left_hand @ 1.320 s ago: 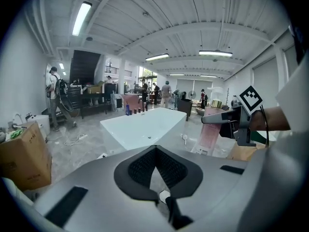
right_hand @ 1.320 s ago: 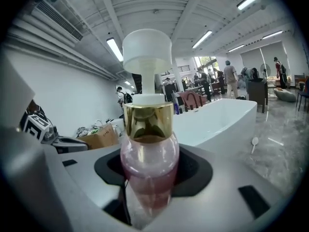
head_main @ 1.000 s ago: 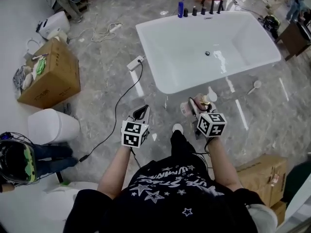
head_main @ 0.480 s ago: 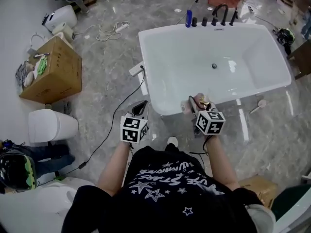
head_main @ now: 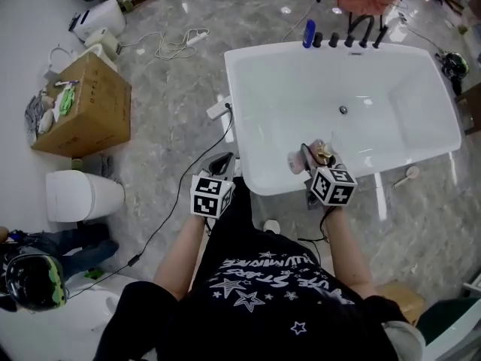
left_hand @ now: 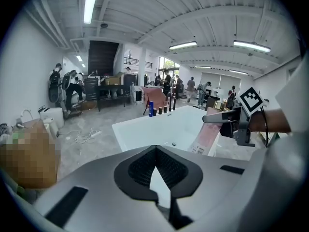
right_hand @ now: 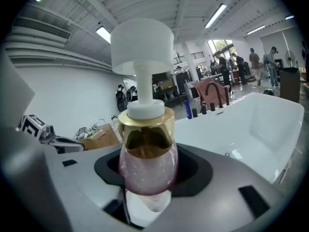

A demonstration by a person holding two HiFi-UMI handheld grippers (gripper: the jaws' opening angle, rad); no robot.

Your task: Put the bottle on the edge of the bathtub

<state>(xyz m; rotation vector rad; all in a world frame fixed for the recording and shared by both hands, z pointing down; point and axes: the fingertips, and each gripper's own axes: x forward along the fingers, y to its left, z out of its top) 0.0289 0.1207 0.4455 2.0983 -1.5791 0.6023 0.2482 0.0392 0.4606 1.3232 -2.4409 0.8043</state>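
The bottle point(head_main: 314, 156) is pink, with a gold collar and a white pump head. My right gripper point(head_main: 310, 161) is shut on its body and holds it upright over the near rim of the white bathtub point(head_main: 252, 180). In the right gripper view the bottle point(right_hand: 147, 170) fills the jaws, with the tub point(right_hand: 260, 115) behind it. My left gripper point(head_main: 221, 162) hangs just left of the tub's near corner, shut and holding nothing. The left gripper view shows its pads point(left_hand: 145, 166) together, and the bottle point(left_hand: 207, 138) off to the right.
A blue bottle point(head_main: 309, 33) and black tap fittings point(head_main: 353, 37) stand on the tub's far rim. A cardboard box point(head_main: 86, 107) and a white bin point(head_main: 83, 194) are at the left. A black cable point(head_main: 180, 194) crosses the floor. A hand shower point(head_main: 409, 175) lies at the right.
The person has walked up to the tub. Both grippers have come forward, and the bottle has gone from over the floor to over the tub's near rim.
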